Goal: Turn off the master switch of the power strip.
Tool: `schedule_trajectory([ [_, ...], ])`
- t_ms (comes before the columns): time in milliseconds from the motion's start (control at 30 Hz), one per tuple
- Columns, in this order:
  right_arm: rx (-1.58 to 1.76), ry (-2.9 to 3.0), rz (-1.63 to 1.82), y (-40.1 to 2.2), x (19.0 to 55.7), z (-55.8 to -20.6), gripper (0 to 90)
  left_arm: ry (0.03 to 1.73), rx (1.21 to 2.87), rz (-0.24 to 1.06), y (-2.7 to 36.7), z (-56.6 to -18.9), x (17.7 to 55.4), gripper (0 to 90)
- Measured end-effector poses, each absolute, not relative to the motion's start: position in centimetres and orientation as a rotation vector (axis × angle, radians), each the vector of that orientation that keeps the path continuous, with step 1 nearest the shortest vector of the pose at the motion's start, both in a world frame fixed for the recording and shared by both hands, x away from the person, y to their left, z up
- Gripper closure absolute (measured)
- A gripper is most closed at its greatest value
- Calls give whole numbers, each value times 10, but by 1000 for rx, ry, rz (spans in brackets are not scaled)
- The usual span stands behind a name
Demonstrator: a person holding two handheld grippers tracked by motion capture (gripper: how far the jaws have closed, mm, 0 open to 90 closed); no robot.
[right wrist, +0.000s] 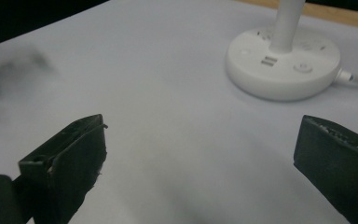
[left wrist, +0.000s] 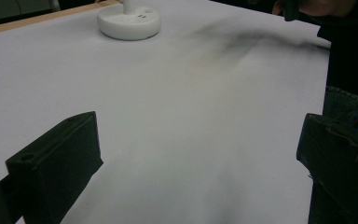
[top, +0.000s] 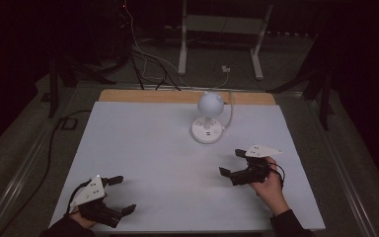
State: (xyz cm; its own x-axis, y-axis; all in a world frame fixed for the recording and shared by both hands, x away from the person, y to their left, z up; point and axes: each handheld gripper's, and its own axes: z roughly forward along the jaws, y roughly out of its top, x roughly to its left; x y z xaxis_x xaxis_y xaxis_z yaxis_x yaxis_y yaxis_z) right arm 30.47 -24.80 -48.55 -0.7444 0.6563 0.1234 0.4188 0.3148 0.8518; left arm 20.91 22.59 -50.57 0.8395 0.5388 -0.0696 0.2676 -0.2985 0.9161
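Note:
A white desk lamp [top: 208, 120] with a round base and a ball-shaped head stands toward the back of the white table top [top: 143, 148], a white cable running off its right side. Its base [left wrist: 128, 21] lies far ahead in the left gripper view, and close ahead to the right as the base [right wrist: 284, 63] in the right gripper view. My left gripper [top: 120, 195] hovers near the table's front left corner, jaws wide apart and empty. My right gripper [top: 232, 162] sits at the front right, just short of the lamp, open with nothing between its jaws.
A wooden strip [top: 148, 96] runs along the table's back edge. Beyond it are cables on the floor and a white metal stand [top: 222, 37]. A dark sleeve [left wrist: 349, 56] crosses the right side of the left gripper view. The room is dim.

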Motion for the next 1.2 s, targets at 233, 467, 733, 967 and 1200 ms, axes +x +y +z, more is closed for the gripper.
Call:
schedule_trajectory([
  [233, 1006, 2345, 1374, -262, 291, -492, 21, 605, 1899, 304, 226, -506, 209, 3],
  [467, 1003, 2376, 1358, -275, 276, -499, 21, 604, 1906, 306, 225, -506, 209, 2],
  [733, 958, 2401, 1324, -288, 262, -508, 20, 603, 1905, 307, 225, -506, 209, 3],
  [967, 943, 2434, 1217, -295, 253, -517, 20, 602, 1909, 310, 224, -506, 209, 2],
  [1200, 956, 2432, 1168, -301, 250, -521, 20, 596, 1921, 311, 223, -506, 209, 2],
])
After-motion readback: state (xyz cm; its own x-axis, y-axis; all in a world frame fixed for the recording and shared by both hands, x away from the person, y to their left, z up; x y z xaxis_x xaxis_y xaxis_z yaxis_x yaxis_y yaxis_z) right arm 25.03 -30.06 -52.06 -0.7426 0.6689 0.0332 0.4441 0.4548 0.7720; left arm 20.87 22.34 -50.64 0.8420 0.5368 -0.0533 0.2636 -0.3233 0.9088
